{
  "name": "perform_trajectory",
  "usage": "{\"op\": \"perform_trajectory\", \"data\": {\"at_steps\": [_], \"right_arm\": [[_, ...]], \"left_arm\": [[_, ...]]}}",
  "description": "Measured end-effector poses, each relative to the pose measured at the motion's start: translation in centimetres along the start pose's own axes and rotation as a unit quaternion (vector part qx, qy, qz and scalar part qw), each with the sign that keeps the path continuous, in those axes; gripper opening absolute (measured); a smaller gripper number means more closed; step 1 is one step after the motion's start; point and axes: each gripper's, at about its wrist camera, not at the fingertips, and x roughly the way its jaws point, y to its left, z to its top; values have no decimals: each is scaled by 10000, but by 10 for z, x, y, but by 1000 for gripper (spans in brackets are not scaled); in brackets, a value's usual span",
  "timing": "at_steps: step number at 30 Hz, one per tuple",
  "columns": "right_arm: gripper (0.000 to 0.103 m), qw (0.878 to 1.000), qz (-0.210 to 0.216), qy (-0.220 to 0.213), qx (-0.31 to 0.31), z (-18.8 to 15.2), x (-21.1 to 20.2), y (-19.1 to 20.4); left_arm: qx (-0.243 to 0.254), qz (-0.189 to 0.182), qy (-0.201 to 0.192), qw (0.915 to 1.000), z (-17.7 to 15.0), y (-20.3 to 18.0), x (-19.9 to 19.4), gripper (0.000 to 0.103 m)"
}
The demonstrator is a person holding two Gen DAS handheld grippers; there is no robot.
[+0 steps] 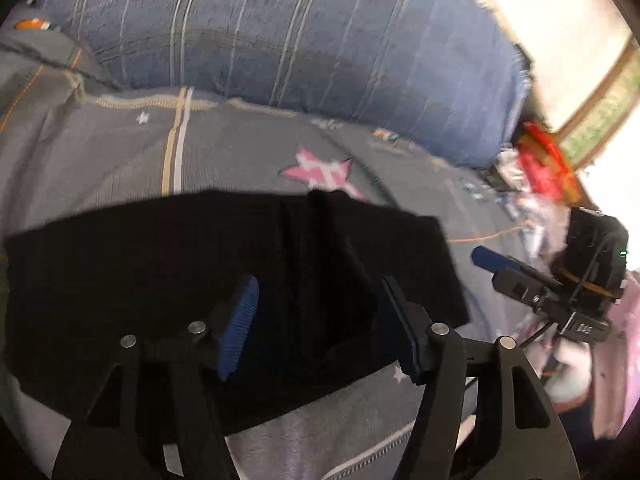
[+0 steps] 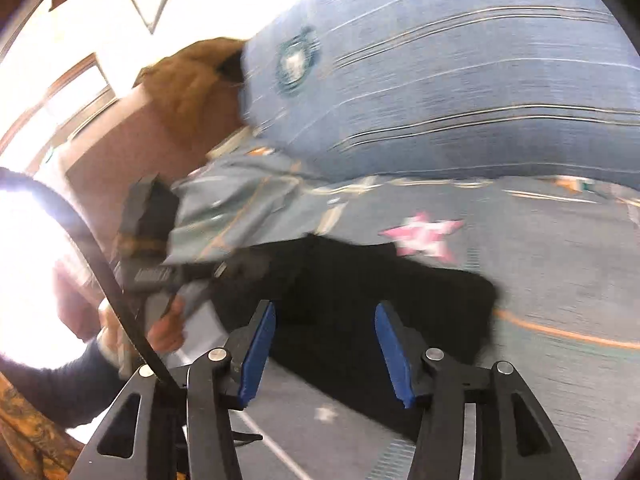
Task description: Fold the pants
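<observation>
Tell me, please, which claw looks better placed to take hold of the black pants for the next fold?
Probably the left claw: its open jaws hang right over the middle of the black pants, with cloth under both pads. The right claw, also open, sits nearer the pants' edge, partly over the grey bedsheet.

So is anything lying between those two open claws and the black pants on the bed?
Nothing visible. The black pants lie flat on the bed cover, right under the open left gripper and right gripper, neither holding anything.

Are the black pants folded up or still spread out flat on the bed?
Folded. The black pants lie as a compact rectangle on the grey star-print sheet, with a layered ridge across the middle.
</observation>
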Motion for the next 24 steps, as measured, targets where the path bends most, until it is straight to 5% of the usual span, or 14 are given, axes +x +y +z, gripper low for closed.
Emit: {"op": "perform_trajectory", "data": {"at_steps": [5, 6, 7, 9, 14, 18, 24], "right_arm": [[50, 9996, -170, 128, 167, 4, 14, -20], [50, 9995, -212, 187, 164, 5, 17, -19], [50, 9994, -230, 239, 131, 2, 16, -17], [50, 9993, -259, 267, 34, 2, 13, -14], [51, 9995, -219, 207, -29, 5, 19, -9], [51, 9976, -231, 606, -238, 1, 58, -6], [52, 9959, -507, 554, -498, 7, 56, 12]], "left_arm": [[-590, 380, 35, 9975, -5, -5, 27, 54], [-628, 285, 50, 9976, -5, -7, 25, 29], [-699, 36, 166, 9974, -4, -10, 26, 19], [-899, -290, 137, 9954, -5, -14, 20, 19], [-1132, -157, 312, 9930, -16, 1, 22, 18], [-1330, -135, 318, 9905, -25, 18, 18, 19], [-998, 622, -70, 9930, -32, 15, -18, 25]]}}
